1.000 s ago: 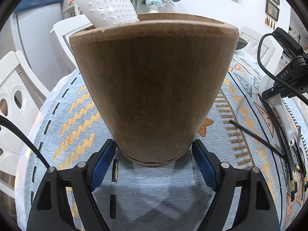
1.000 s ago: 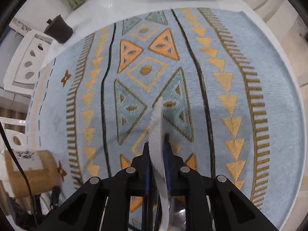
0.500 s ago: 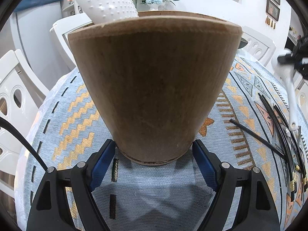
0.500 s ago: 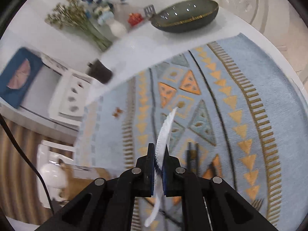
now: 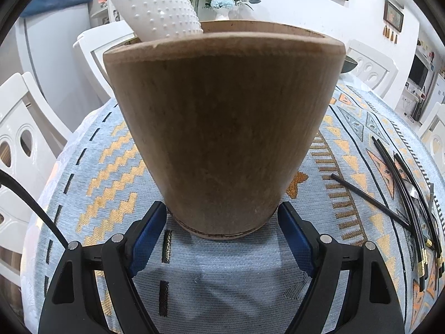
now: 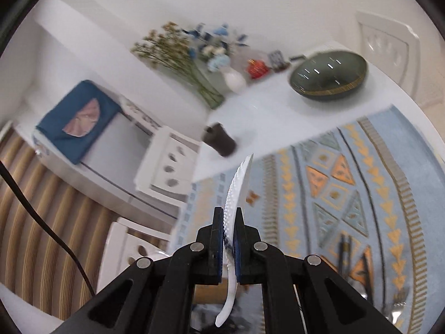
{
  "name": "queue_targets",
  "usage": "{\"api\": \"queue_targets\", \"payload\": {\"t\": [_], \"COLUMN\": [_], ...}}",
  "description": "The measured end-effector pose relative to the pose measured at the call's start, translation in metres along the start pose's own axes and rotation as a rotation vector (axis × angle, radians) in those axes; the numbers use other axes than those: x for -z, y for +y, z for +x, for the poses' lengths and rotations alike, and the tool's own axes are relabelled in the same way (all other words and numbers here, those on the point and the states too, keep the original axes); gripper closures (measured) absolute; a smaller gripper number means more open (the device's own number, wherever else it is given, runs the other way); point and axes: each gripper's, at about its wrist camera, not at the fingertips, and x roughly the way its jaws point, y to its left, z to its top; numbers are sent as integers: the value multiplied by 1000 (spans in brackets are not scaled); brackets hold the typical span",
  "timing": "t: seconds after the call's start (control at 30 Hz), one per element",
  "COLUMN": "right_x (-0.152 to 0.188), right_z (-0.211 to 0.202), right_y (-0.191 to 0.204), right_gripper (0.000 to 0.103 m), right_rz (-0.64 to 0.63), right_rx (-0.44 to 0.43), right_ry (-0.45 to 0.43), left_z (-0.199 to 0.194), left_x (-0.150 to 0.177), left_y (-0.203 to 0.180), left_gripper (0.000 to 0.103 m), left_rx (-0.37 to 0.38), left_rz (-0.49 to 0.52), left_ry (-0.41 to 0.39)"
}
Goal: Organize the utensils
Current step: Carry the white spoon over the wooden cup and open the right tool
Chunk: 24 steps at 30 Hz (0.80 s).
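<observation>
1. A big round brown wooden cup [image 5: 225,128] stands upright on the blue cloth with yellow zigzags and triangles [image 5: 105,167].
2. A white bumpy spoon [image 5: 155,5] sticks up out of the wooden cup, leaning to its left side.
3. To the right of the wooden cup, long thin black chopsticks [image 5: 395,167] lie flat on the cloth, well apart from it.
4. Behind the wooden cup are white chairs [image 5: 25,139] and a small white vase with blue flowers [image 5: 222,2].
5. The left gripper [image 5: 222,222] has its jaws spread wide, one blue pad on each side of the foot of the wooden cup. I cannot tell if the pads touch it.
6. The right gripper [image 6: 228,222] is up in the air, away from the wooden cup, with its jaws pressed tight on a second thin white bumpy spoon [image 6: 236,189]. It is seen on its edge, poking out past the tips and down below them.
7. Past this spoon, a small dark cup [image 6: 219,139] and a dark green oval bowl [image 6: 328,75] sit on the white table [image 6: 264,111]. This view is blurry.
</observation>
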Motion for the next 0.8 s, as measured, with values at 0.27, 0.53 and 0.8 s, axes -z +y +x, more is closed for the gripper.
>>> {"api": "queue_targets", "payload": {"t": [0.27, 0.53, 0.8], "right_x": [2, 20, 43], "right_z": [4, 38, 72], "right_y": [83, 124, 128], "right_gripper": [98, 98, 98], "right_rz": [-155, -265, -357], "right_rx": [13, -8, 53], "right_ry": [-155, -130, -105], "left_z": [-3, -3, -3], "left_x": [0, 0, -1], "left_y": [0, 0, 0], "left_gripper": [22, 22, 22], "left_rx": [2, 1, 1], "left_rz": [-2, -2, -2], "left_ry": [0, 0, 1]}}
